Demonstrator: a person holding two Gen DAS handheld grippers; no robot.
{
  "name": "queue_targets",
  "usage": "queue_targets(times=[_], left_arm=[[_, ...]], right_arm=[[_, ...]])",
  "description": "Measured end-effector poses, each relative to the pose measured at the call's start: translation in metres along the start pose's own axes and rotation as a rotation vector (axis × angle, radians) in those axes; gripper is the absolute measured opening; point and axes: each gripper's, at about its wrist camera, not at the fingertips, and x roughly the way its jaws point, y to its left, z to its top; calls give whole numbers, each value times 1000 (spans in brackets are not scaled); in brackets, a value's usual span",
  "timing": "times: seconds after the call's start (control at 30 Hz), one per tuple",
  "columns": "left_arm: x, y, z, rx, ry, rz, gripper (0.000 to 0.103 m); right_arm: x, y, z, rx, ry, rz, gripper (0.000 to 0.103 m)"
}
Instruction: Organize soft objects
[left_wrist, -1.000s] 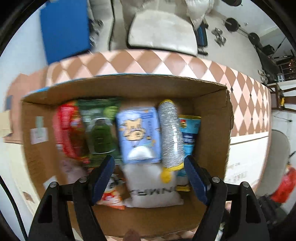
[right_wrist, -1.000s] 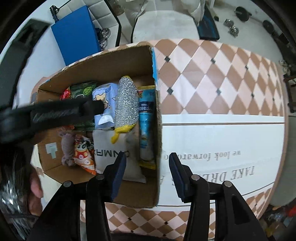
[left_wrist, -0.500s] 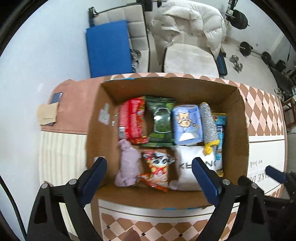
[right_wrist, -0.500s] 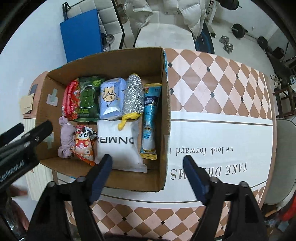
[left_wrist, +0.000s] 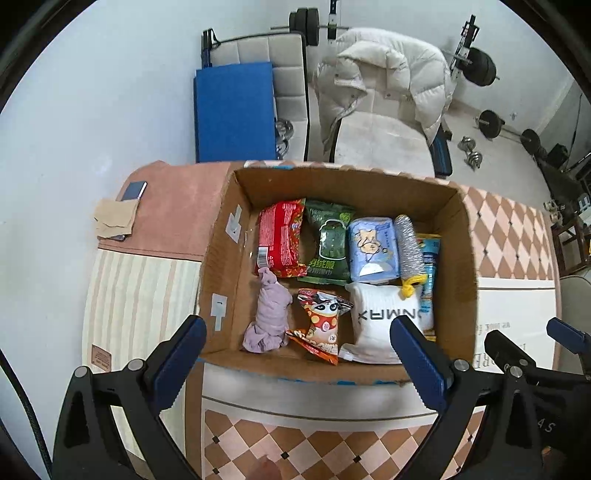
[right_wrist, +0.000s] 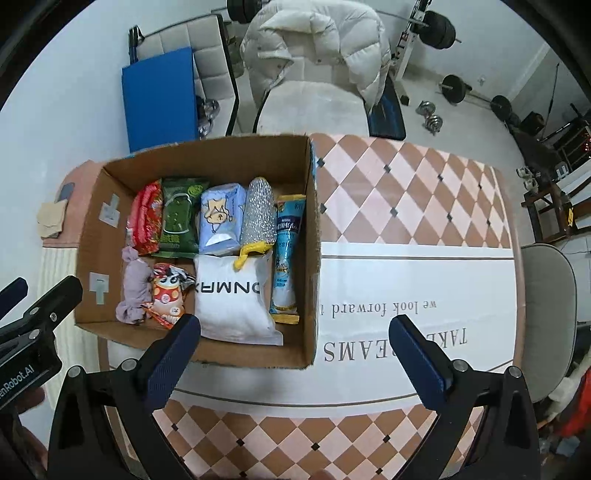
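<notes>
Here, box (left_wrist: 236, 266): open cardboard, ahead of both hand-held grippers, packed with packets.
Left hand-held gripper (left_wrist: 295, 339): spread, empty.
Right hand-held gripper (right_wrist: 295, 338): spread, empty.

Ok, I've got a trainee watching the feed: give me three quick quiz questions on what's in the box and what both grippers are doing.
1. True or false: the left gripper is shut on the lilac cloth bundle.
2. Which item lies directly right of the blue cat-print pack in the cardboard box? A) red snack bag B) silver scouring sponge C) green wipes pack
3. Fill in: the white pouch lies in the box's ____ row, nearest the grippers.

Key: 1. False; both the left gripper and the right gripper are open and hold nothing. 2. B, the silver scouring sponge. 3. Front.
</notes>
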Motion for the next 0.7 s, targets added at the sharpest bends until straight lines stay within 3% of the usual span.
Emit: queue_targets(times=[0.3, 0.7], left_arm=[[-94, -8, -26, 24, -139, -14, 102], [-181, -7, -56, 27, -231, -37, 102]], right_arm=[[-100, -16, -42, 8, -134, 32, 103], [-222, -25, -86, -33, -326, 24, 103]])
